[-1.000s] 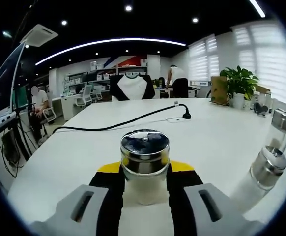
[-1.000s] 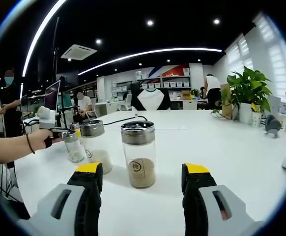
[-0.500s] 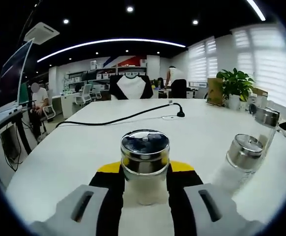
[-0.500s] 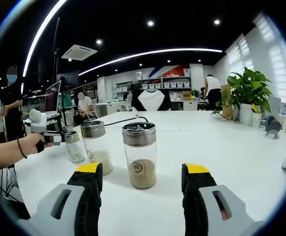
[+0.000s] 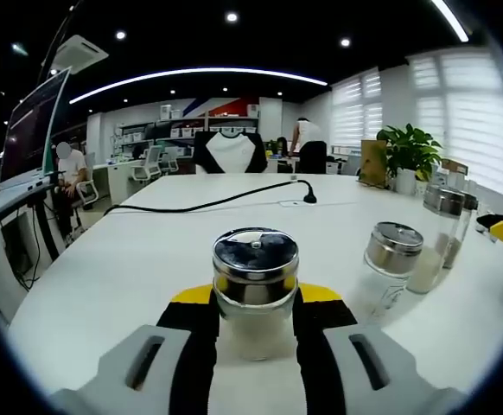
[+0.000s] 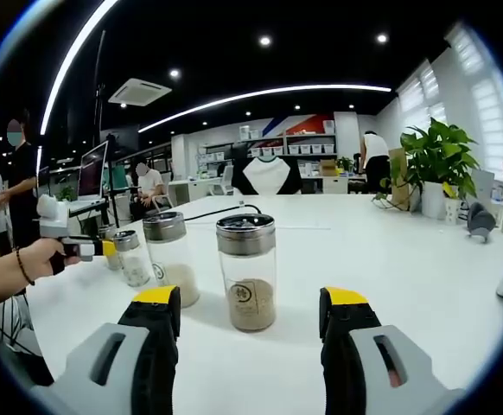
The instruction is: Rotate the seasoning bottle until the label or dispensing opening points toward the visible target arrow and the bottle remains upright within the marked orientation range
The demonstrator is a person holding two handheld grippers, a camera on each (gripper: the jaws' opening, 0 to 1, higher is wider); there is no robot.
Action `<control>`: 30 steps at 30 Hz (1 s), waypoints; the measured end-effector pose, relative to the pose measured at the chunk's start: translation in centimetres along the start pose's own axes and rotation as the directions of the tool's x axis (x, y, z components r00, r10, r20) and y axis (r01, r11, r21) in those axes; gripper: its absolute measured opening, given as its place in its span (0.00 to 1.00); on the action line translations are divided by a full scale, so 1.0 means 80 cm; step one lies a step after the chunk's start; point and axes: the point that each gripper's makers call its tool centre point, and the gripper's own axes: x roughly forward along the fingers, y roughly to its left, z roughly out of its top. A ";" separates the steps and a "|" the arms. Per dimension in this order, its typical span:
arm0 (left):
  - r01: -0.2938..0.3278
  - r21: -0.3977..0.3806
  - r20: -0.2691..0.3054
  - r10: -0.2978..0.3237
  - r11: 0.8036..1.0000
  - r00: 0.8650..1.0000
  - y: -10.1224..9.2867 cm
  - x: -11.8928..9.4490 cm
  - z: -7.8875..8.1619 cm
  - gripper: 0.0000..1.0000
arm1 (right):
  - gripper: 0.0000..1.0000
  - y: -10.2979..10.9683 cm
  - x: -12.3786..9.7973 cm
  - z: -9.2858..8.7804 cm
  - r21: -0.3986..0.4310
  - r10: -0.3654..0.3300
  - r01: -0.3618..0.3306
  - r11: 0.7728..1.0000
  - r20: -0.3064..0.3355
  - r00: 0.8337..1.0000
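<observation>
Seasoning bottle point(image 5: 254, 290) with a steel lid stands upright on the white table point(image 5: 105, 277), clamped between the jaws of the left gripper point(image 5: 253, 324); its content is hard to see. In the right gripper view, the right gripper point(image 6: 250, 316) is spread open with nothing between its jaws, just before a glass jar point(image 6: 246, 271) holding brown powder at the bottom. Beside it stands a second jar point(image 6: 168, 257) with pale powder. Much free table lies beyond. A black cable point(image 5: 208, 204) crosses the far part, and a potted plant point(image 6: 437, 164) stands near the edge.
</observation>
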 end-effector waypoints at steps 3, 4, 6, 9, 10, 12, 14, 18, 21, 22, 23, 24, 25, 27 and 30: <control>0.001 -0.008 0.001 -0.001 1.000 1.000 -0.001 -0.007 -0.002 0.35 | 0.66 -0.001 0.000 0.000 0.004 -0.001 0.001 1.000 -0.001 1.000; 0.003 -0.011 0.003 -0.003 1.000 1.000 -0.002 -0.010 -0.003 0.35 | 0.66 -0.001 0.000 0.000 0.004 -0.002 0.002 1.000 -0.001 1.000; 0.002 -0.015 0.005 -0.001 1.000 1.000 -0.003 -0.014 -0.004 0.35 | 0.66 0.000 0.000 -0.001 0.004 -0.001 0.001 1.000 -0.001 1.000; 0.000 -0.002 -0.001 0.000 1.000 1.000 -0.008 -0.018 -0.006 0.35 | 0.66 0.000 0.000 -0.002 0.005 -0.002 0.002 1.000 -0.003 1.000; -0.001 0.007 0.000 0.001 1.000 1.000 -0.008 -0.018 -0.007 0.35 | 0.66 0.000 0.000 -0.001 0.004 -0.001 0.001 1.000 -0.003 1.000; -0.006 0.011 0.002 0.006 1.000 1.000 -0.009 -0.019 -0.007 0.35 | 0.66 0.000 0.000 -0.001 0.005 -0.001 0.001 1.000 -0.003 1.000; -0.014 0.013 0.005 0.014 1.000 1.000 -0.009 -0.021 -0.007 0.35 | 0.66 0.000 0.000 -0.001 0.005 0.000 0.000 1.000 -0.002 1.000; -0.017 0.011 0.011 0.017 1.000 1.000 -0.009 -0.021 -0.007 0.35 | 0.66 0.001 -0.001 -0.001 0.005 0.001 -0.001 1.000 -0.001 1.000; -0.017 0.011 0.014 0.017 1.000 1.000 -0.010 -0.021 -0.007 0.35 | 0.66 0.000 -0.001 -0.001 0.007 -0.002 0.002 1.000 -0.001 1.000; -0.017 0.010 0.014 0.017 1.000 1.000 -0.010 -0.022 -0.007 0.35 | 0.66 -0.001 -0.001 -0.001 0.008 -0.002 0.002 1.000 -0.002 1.000; -0.016 0.009 0.015 0.016 1.000 1.000 -0.011 -0.022 -0.007 0.35 | 0.66 -0.001 -0.002 -0.002 0.008 -0.002 0.002 1.000 -0.002 1.000; -0.017 0.009 0.017 0.017 1.000 1.000 -0.011 -0.022 -0.007 0.35 | 0.66 -0.001 -0.002 -0.002 0.009 -0.003 0.003 1.000 -0.003 1.000; -0.018 0.009 0.018 0.017 1.000 1.000 -0.011 -0.022 -0.007 0.35 | 0.66 -0.001 -0.002 -0.002 0.010 -0.003 0.003 1.000 -0.003 1.000; -0.016 0.007 0.019 0.016 1.000 1.000 -0.012 -0.022 -0.006 0.35 | 0.66 -0.001 -0.002 -0.003 0.010 -0.003 0.003 1.000 -0.004 1.000; -0.016 0.007 0.019 0.016 1.000 1.000 -0.011 -0.022 -0.006 0.35 | 0.66 -0.002 -0.002 -0.003 0.010 -0.003 0.003 1.000 -0.005 1.000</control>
